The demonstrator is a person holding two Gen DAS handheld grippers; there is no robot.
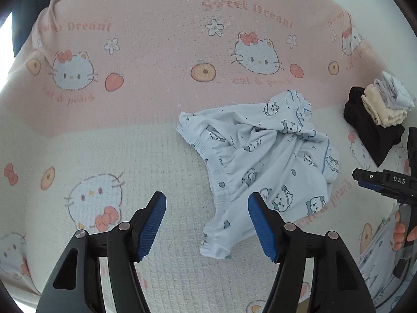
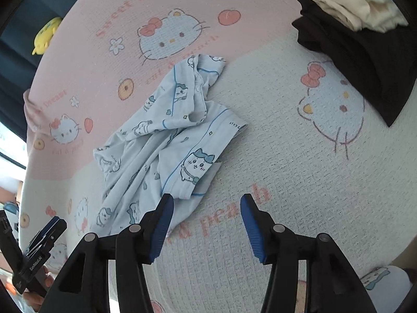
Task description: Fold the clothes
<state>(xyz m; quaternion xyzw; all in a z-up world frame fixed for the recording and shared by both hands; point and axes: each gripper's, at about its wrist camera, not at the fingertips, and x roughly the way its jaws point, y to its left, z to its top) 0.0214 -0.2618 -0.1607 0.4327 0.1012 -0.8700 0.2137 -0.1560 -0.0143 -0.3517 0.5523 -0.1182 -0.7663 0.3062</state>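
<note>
Blanket with cat print, pink above and white below. Left gripper, jaws spread, nothing between them, above the white part. Pyjamas, crumpled, lie centre, just beyond. Right gripper, jaws spread and empty, beside their hem. Folded stack at far right.

Bed under a cat-print blanket – pink band above, cream below, crumpled pale blue pyjama piece lying at its middle, stack of folded clothes near the edge – black at the bottom, cream and white on top
</note>
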